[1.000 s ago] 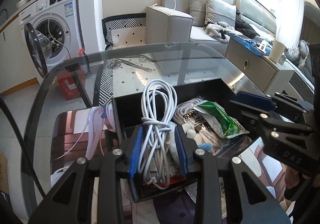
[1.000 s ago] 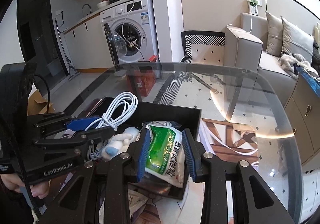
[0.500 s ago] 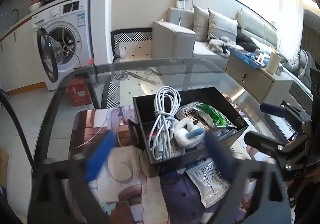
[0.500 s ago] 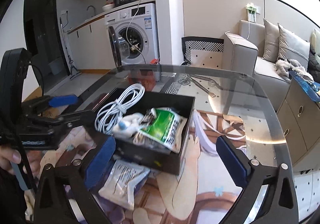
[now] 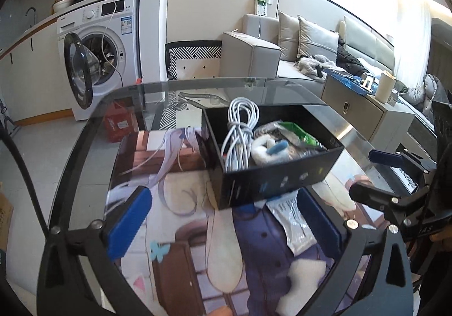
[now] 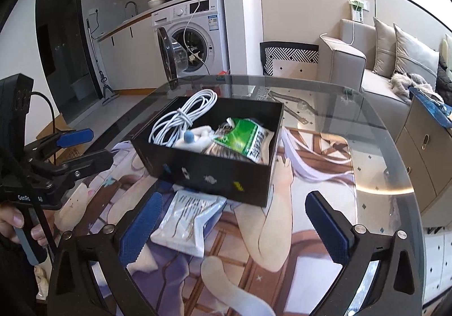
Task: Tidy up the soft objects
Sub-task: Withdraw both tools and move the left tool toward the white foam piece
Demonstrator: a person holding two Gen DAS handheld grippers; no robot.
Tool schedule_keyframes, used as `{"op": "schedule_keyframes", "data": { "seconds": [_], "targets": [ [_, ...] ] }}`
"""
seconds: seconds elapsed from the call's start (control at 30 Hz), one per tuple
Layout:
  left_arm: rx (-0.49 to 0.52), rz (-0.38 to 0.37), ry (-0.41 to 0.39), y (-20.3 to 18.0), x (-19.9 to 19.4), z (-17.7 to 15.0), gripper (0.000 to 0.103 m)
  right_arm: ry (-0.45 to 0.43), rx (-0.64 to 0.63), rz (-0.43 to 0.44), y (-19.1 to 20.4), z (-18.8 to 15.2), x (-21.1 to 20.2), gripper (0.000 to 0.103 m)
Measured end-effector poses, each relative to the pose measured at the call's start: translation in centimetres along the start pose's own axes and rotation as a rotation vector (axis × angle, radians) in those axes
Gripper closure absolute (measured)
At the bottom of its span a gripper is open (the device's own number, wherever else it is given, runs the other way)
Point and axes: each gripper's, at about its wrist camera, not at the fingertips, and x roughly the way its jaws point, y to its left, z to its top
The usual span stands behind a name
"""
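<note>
Bright daylight floods from the right, glaring on the glass table (image 5: 84, 146); fisheye edges darken and warp

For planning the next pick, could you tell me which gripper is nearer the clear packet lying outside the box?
Right, seemingly. The clear packet touches the right gripper's left finger; the left gripper has it near its right finger.

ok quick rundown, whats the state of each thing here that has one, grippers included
left gripper: open, empty
right gripper: open, empty
black box: lidless, holding items
white cable: coiled, in the box
green packet: in the box, lying on top
clear packet: on the mat, outside the box
washing machine door: open
</note>
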Motion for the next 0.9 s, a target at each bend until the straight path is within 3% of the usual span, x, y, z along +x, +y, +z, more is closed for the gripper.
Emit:
{"op": "schedule_keyframes", "data": {
  "seconds": [0.9],
  "targets": [
    [0.078,-0.025,0.047,-2.9,-2.3,-6.3,0.000,0.017,-0.052,0.004,1.7,-4.3,-2.0,0.000]
  ]
}}
